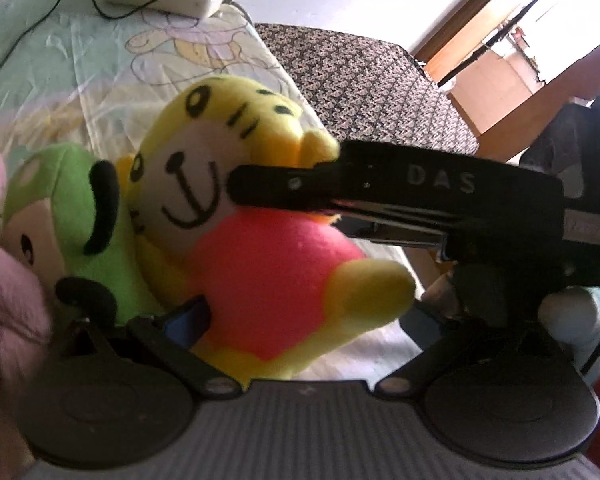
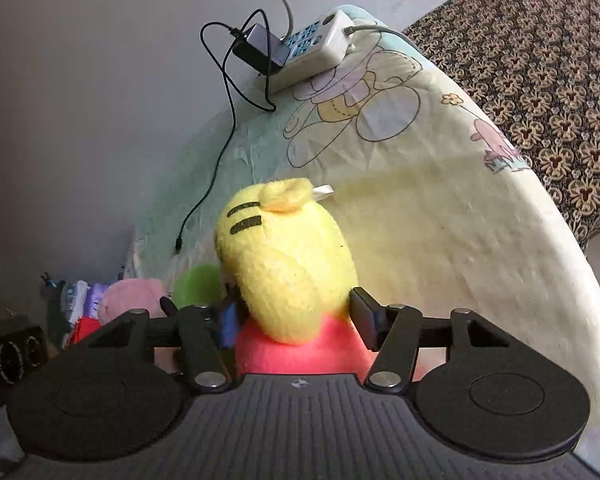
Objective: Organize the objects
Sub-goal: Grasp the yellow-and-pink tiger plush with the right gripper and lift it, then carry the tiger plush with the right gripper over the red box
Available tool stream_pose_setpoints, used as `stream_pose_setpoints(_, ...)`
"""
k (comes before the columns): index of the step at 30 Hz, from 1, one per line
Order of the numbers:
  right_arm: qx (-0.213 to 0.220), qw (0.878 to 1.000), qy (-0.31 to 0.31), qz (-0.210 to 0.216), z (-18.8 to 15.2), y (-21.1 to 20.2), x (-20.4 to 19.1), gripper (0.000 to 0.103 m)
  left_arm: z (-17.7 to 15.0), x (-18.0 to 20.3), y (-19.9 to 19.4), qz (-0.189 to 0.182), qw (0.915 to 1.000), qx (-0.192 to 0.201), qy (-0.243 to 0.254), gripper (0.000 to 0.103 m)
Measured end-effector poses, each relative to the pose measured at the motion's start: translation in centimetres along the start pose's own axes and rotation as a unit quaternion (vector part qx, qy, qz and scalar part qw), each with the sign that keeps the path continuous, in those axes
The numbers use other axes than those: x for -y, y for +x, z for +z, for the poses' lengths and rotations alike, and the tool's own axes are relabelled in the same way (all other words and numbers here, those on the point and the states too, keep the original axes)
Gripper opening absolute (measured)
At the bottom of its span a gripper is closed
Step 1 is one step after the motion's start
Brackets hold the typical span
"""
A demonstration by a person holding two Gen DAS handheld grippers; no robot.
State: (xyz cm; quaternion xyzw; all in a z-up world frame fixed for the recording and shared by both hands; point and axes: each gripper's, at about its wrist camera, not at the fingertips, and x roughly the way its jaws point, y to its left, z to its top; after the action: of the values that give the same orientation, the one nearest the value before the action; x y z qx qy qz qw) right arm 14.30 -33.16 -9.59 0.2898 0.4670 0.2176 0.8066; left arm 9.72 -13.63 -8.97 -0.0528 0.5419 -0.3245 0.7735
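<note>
A yellow tiger plush (image 1: 236, 184) with a red body lies on the pastel cartoon sheet (image 1: 100, 76). In the right wrist view I see its back (image 2: 288, 264) between my right gripper's (image 2: 296, 322) fingers, which are shut on its neck. In the left wrist view the right gripper's black finger (image 1: 284, 190) presses the plush's neck. My left gripper (image 1: 304, 316) is open around the plush's red body, its blue pad (image 1: 186, 320) beside it. A green plush (image 1: 72, 216) and a pink plush (image 1: 0, 264) lie to the left.
A white power strip (image 2: 316, 46) with a black adapter (image 2: 260, 50) and cables sits at the far end of the sheet. A dark patterned cover (image 2: 540, 80) lies to the right. Clutter and a black device (image 2: 8, 356) sit at lower left.
</note>
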Motion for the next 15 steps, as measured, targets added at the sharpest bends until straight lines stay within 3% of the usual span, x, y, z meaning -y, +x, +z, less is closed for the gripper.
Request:
stream_pose_setpoints(7, 0.009, 0.999, -0.032, -0.016, -0.2, -0.4, -1.1, 0.05, -0.2, -0.1, -0.9, -0.005, 0.9999, 0.01, 0.001, 0.087)
stream_pose_setpoints(10, 0.017, 0.999, -0.044, -0.013, -0.3, -1.3, -1.7, 0.045, -0.3, 0.1, -1.4, -0.009, 0.9998, 0.015, 0.002, 0.078)
stream_pose_setpoints(15, 0.018, 0.997, -0.07, -0.031, -1.1, -2.7, -2.4, 0.044, -1.1, 1.1, -1.3, -0.019, 0.9997, 0.006, 0.017, 0.075)
